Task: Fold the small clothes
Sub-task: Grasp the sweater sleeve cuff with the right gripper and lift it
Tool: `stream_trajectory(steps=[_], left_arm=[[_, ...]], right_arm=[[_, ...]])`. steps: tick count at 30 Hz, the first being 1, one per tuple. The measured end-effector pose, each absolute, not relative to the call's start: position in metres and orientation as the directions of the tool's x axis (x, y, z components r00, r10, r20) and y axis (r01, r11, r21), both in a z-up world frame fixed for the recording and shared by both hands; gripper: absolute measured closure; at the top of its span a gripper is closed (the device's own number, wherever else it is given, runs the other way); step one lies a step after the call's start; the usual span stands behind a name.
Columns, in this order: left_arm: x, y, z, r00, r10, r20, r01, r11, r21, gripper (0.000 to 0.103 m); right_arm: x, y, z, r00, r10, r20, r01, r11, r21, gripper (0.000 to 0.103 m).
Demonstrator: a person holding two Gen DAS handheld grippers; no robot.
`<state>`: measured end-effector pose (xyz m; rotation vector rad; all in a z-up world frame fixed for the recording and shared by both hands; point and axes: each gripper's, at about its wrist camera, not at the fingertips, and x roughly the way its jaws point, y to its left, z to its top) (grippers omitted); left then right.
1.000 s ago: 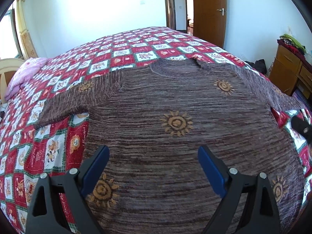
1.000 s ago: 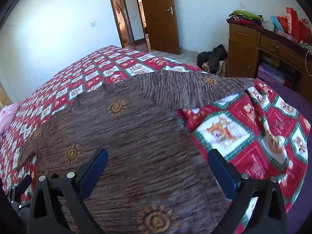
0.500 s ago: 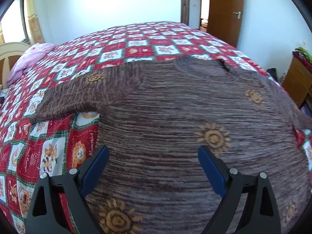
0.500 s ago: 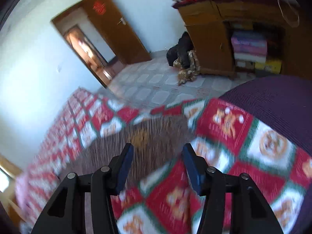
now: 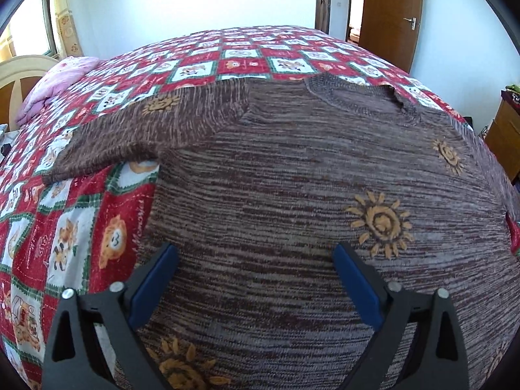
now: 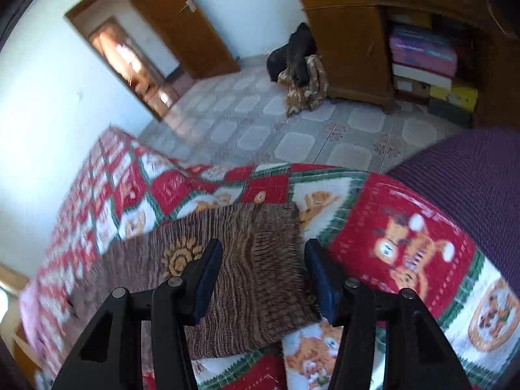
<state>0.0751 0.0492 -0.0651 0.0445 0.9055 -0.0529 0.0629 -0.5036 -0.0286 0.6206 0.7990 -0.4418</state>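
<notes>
Your right claw [image 6: 263,273] is closing, the sweater [image 5: 292,195] cuff [image 6: 260,260] between its jaws but not yet pinched; your left claw [image 5: 255,279] is opening wide over the body ahead. Soft, limp knit on the bed [image 5: 247,55]: pinch the cuff edge.

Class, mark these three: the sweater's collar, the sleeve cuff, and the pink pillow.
Collar [image 5: 354,92], left wrist view, on the ribbed neckband.
Sleeve cuff [image 6: 269,227], right wrist view, on the ribbed end between the fingers.
Pink pillow [image 5: 61,74], left wrist view, on its top.
</notes>
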Motion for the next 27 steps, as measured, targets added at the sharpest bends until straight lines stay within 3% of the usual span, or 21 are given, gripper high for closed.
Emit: stream_trajectory(steps=[1, 2, 3, 9, 16, 21, 27], left_arm=[[0.076, 0.05, -0.066, 0.617, -0.027, -0.787, 0.064, 0.998, 0.015, 0.002], [0.076, 0.05, -0.066, 0.617, -0.028, -0.786, 0.063, 0.998, 0.014, 0.002], [0.076, 0.05, -0.066, 0.618, -0.028, -0.785, 0.062, 0.998, 0.014, 0.002], [0.077, 0.053, -0.065, 0.614, -0.043, -0.788, 0.068, 0.998, -0.002, 0.0], [0.074, 0.056, -0.054, 0.63, -0.062, -0.774, 0.08, 0.997, -0.015, 0.0], [0.073, 0.071, -0.04, 0.652, -0.079, -0.754, 0.068, 0.997, -0.046, 0.0], [0.069, 0.095, -0.027, 0.684, -0.068, -0.727, 0.034, 0.998, -0.061, 0.0]], right_arm=[[0.065, -0.5, -0.028, 0.613, -0.146, -0.776, 0.577, 0.754, 0.314, 0.06], [0.069, -0.498, -0.029, 0.597, -0.146, -0.789, 0.568, 0.771, 0.287, 0.084], [0.072, -0.496, -0.033, 0.583, -0.126, -0.802, 0.557, 0.781, 0.283, 0.09], [0.066, -0.488, -0.023, 0.599, -0.16, -0.785, 0.562, 0.782, 0.269, 0.092], [0.077, -0.397, 0.048, 0.694, -0.193, -0.694, 0.397, 0.907, 0.144, 0.092], [0.095, -0.293, 0.073, 0.757, -0.099, -0.646, 0.204, 0.975, 0.089, 0.092], [0.13, -0.175, 0.039, 0.737, 0.076, -0.672, 0.008, 0.993, 0.12, 0.092]])
